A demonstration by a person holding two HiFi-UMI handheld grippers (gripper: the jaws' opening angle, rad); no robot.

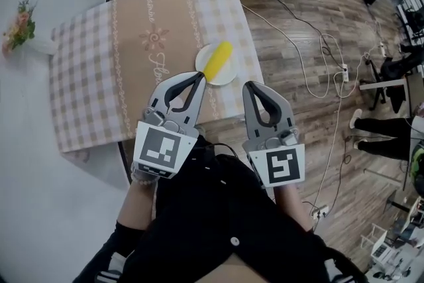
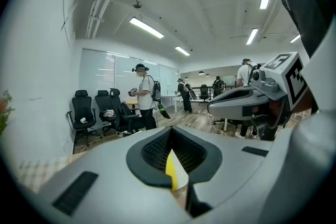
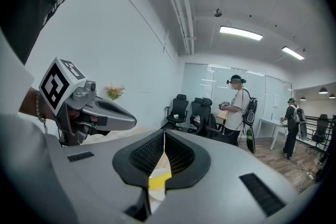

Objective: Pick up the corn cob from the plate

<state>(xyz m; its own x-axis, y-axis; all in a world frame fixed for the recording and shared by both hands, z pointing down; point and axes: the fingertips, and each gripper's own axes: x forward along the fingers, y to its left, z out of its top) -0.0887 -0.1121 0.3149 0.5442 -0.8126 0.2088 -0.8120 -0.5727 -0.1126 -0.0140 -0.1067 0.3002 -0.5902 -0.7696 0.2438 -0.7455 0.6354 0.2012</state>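
Note:
A yellow corn cob (image 1: 218,59) lies on a small white plate (image 1: 228,78) near the front right corner of the checked tablecloth (image 1: 93,76). My left gripper (image 1: 199,76) is shut and empty, with its tips at the plate's near left rim. To its right, my right gripper (image 1: 252,85) is also shut and empty, hovering just off the table's edge beside the plate. In the left gripper view the left gripper (image 2: 171,128) shows a sliver of the corn cob (image 2: 170,169) through the slit below its tips. The right gripper (image 3: 164,132) likewise shows a sliver of the corn cob (image 3: 158,182).
A small vase of flowers (image 1: 20,26) stands at the table's far left. White cables (image 1: 305,63) run across the wooden floor to the right of the table. Black office chairs (image 2: 100,113) and standing people (image 3: 239,110) are in the room beyond.

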